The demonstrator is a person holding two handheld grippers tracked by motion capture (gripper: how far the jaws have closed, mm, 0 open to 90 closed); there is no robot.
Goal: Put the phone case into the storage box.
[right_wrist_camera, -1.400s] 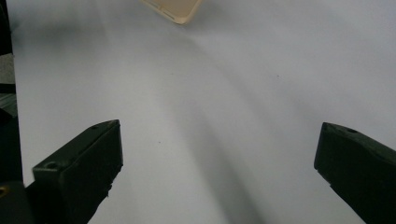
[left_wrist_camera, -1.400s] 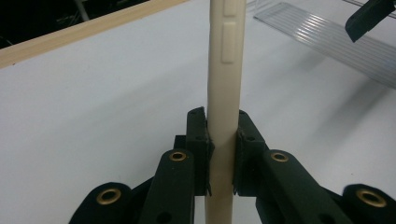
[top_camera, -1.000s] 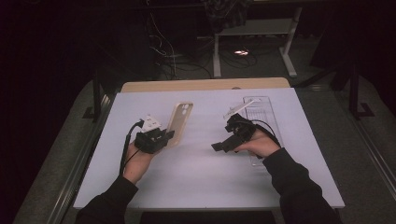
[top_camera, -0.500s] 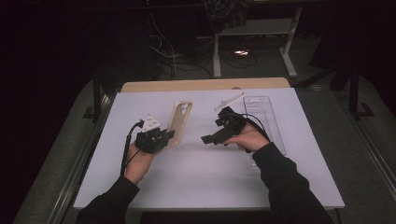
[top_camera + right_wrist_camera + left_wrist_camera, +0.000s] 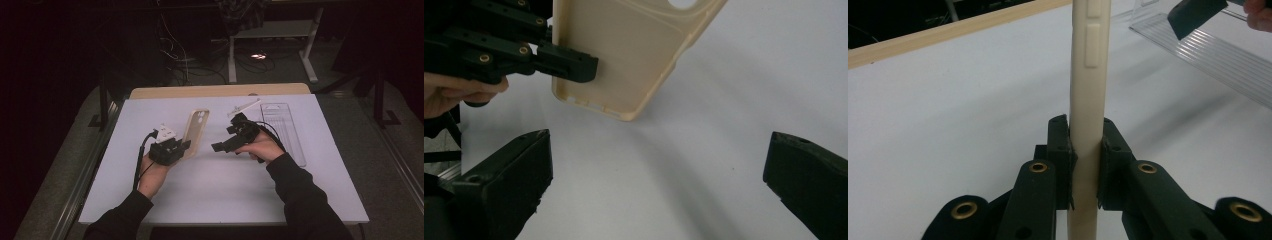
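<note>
Right gripper [image 5: 220,147] nearer cream phone case [image 5: 195,131], clamped edgewise.

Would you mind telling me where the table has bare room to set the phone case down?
The near half of the table, between the two forearms, is bare, as is the far left corner beyond the left gripper. It is crowded between the phone case and the right gripper, and on the right, where the clear tray and a small white part lie.

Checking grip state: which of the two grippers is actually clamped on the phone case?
The left gripper: its jaws pinch the cream phone case by its edge. The right gripper stands wide open, apart from the case.
</note>
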